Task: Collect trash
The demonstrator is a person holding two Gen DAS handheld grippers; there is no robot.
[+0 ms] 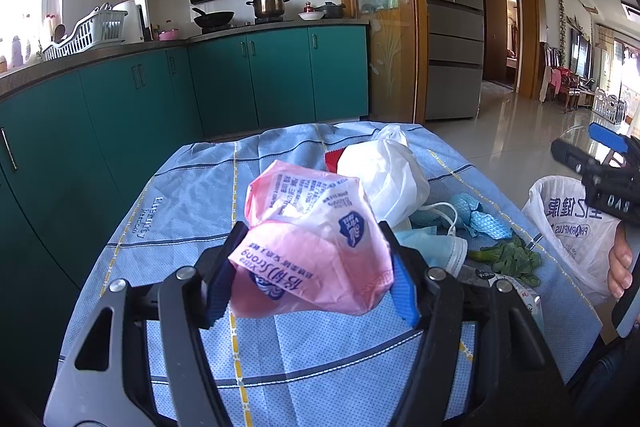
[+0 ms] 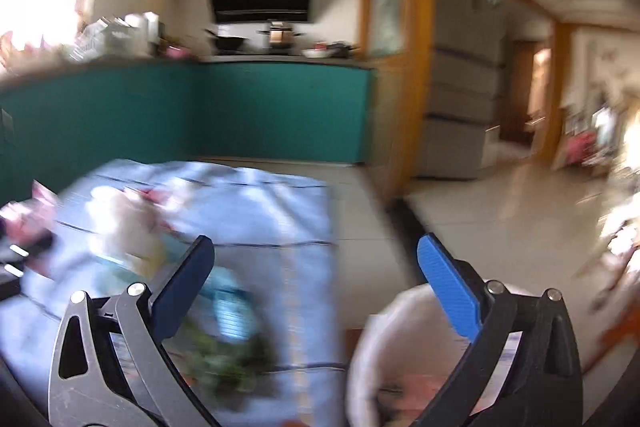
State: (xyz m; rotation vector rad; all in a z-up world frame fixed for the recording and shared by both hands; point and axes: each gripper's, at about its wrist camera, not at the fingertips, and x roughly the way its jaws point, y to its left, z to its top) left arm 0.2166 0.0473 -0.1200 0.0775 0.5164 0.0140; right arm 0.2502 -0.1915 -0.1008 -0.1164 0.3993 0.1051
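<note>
My left gripper (image 1: 312, 271) is shut on a crumpled pink plastic wrapper (image 1: 308, 239) and holds it above the blue tablecloth (image 1: 184, 211). Behind it lie a white plastic bag (image 1: 384, 175), a blue face mask (image 1: 432, 247), a crumpled blue cloth (image 1: 476, 215) and green leaves (image 1: 512, 259). A white trash bag (image 1: 568, 223) with blue print hangs open at the table's right edge; it also shows in the right wrist view (image 2: 400, 355). My right gripper (image 2: 316, 287) is open and empty above the table's right edge; that view is blurred. It shows at the right in the left wrist view (image 1: 592, 163).
Teal kitchen cabinets (image 1: 256, 79) with a stove, pots and a dish rack (image 1: 88, 31) stand behind the table. A grey fridge (image 1: 452, 27) stands to the right. Tiled floor (image 1: 512, 131) lies to the right of the table.
</note>
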